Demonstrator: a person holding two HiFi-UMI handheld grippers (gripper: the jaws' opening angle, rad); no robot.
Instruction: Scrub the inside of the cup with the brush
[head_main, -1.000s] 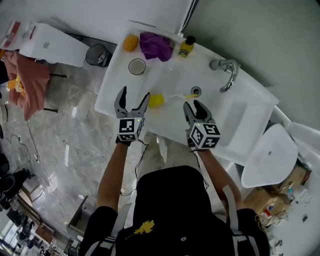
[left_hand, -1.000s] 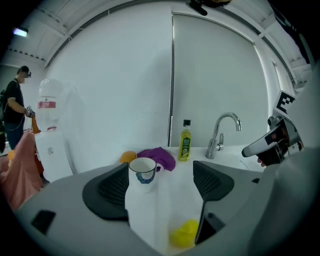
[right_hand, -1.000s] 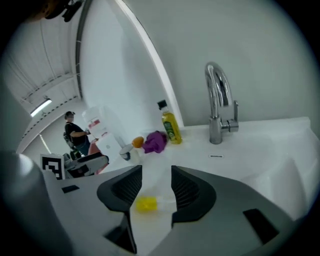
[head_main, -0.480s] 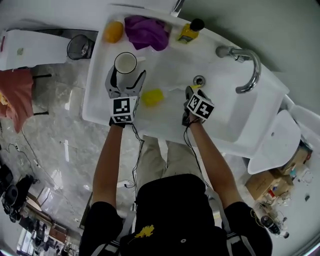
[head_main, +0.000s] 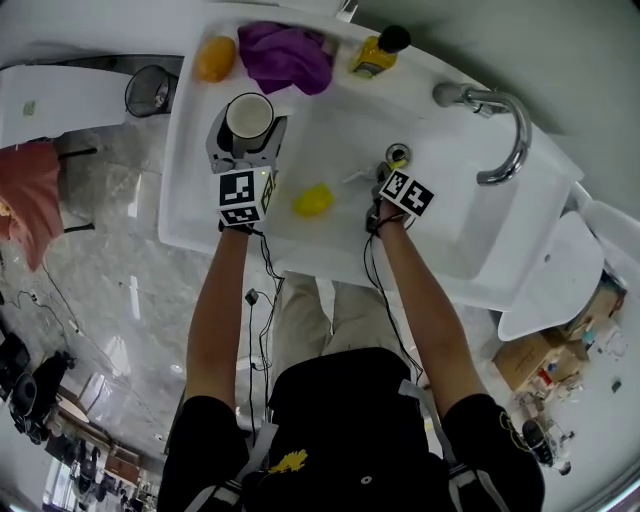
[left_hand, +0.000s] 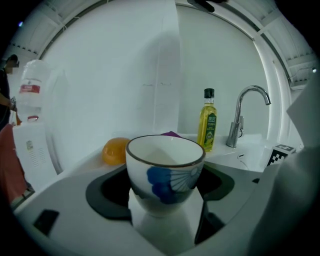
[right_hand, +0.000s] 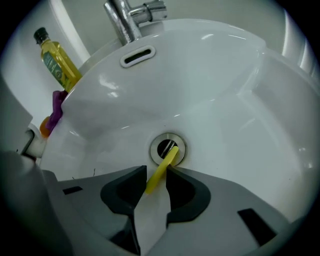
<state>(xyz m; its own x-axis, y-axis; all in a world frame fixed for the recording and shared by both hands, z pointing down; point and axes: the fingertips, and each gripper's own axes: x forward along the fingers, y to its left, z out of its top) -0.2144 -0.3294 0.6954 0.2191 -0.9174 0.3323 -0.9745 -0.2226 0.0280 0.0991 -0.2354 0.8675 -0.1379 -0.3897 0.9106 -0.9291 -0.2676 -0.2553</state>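
A white cup (head_main: 249, 116) with a blue pattern (left_hand: 165, 175) stands upright on the sink's left rim. My left gripper (head_main: 248, 130) (left_hand: 165, 187) has just been closing, and its jaws now press the cup's sides. The brush lies in the basin, its yellow head (head_main: 313, 200) to the left and the yellow end of its handle (right_hand: 161, 172) over the drain (right_hand: 167, 148). Pointing steeply down, my right gripper (head_main: 390, 172) (right_hand: 157, 179) has just been closing, and its jaws now pinch that handle end.
The white sink basin (head_main: 450, 230) has a chrome faucet (head_main: 500, 130) at the back right. A yellow oil bottle (head_main: 375, 55), a purple cloth (head_main: 285, 55) and an orange object (head_main: 215, 58) sit along the back rim. A grey tiled floor lies to the left.
Both grippers have moved down and forward to the sink. The left came round the cup. The right tipped down into the basin and closed on the brush handle by the drain.
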